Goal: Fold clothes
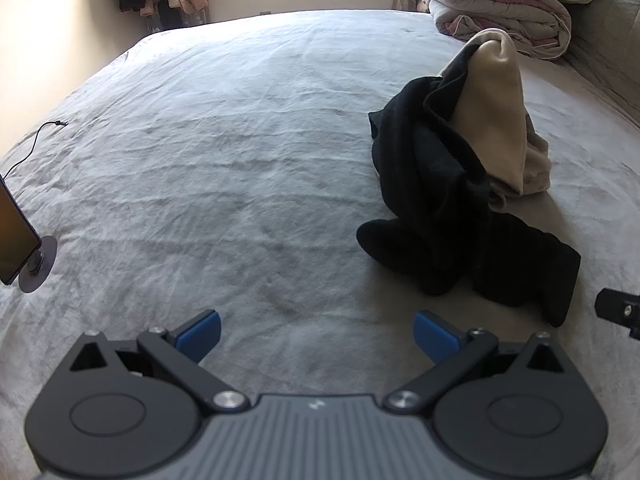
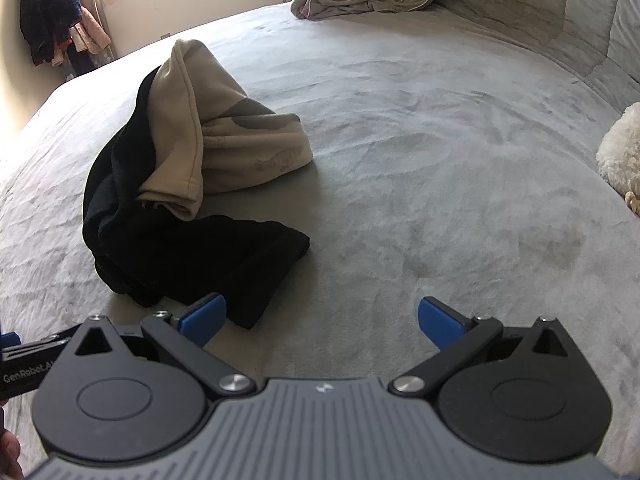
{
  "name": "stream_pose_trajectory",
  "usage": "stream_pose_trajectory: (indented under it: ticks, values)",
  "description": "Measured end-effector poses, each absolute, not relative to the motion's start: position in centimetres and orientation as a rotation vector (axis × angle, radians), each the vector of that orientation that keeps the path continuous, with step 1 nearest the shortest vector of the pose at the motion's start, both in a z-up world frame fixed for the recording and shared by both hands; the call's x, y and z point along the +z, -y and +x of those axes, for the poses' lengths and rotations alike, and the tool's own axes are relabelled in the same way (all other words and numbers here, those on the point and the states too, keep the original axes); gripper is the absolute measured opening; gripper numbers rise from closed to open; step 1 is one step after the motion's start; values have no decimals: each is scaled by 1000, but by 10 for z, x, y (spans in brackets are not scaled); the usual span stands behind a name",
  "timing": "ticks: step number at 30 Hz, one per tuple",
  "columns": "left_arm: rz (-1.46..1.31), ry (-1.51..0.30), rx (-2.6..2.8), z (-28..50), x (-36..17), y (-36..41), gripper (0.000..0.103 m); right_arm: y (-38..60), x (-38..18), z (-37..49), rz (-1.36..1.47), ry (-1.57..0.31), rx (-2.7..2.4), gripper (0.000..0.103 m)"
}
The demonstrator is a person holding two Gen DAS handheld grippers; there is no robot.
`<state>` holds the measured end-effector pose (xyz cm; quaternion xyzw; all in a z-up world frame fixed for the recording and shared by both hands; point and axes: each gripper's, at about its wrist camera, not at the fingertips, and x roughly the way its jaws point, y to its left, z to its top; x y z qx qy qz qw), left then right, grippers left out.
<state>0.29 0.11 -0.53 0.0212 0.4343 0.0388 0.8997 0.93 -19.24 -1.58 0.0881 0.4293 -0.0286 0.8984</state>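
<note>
— While both grippers hang over the bed (image 1: 224,128), what have they got hold of?
— Nothing. The left gripper (image 1: 318,334) has its jaws spread wide over bare grey cover, and the right gripper (image 2: 322,322) is just as wide, its left blue fingertip (image 2: 204,316) just in front of the black garment (image 2: 168,240).
— Where do the clothes lie?
— In one crumpled heap toward the middle of the bed: the black garment sprawls nearest the grippers, and a beige garment (image 2: 208,120) rises over it in a peak.
— Anything else on the bed?
— A folded quilt (image 1: 504,4) at the far corner beside the headboard, and a cable (image 1: 36,140) at the left edge.
</note>
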Motion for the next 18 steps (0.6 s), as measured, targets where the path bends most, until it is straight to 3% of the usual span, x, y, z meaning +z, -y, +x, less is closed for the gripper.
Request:
stream_pose_trajectory:
  ticks: [7,14,18]
  values:
    - [56,-863,86,10,-3,3,102,194,-22,21,172,-916,-46,103]
    - [55,-690,26,20,2,5,102,187,-20,44,107,-885,26,103]
    - [38,-703,9,29,-4,3,102,189,-33,54,139,-916,58,103]
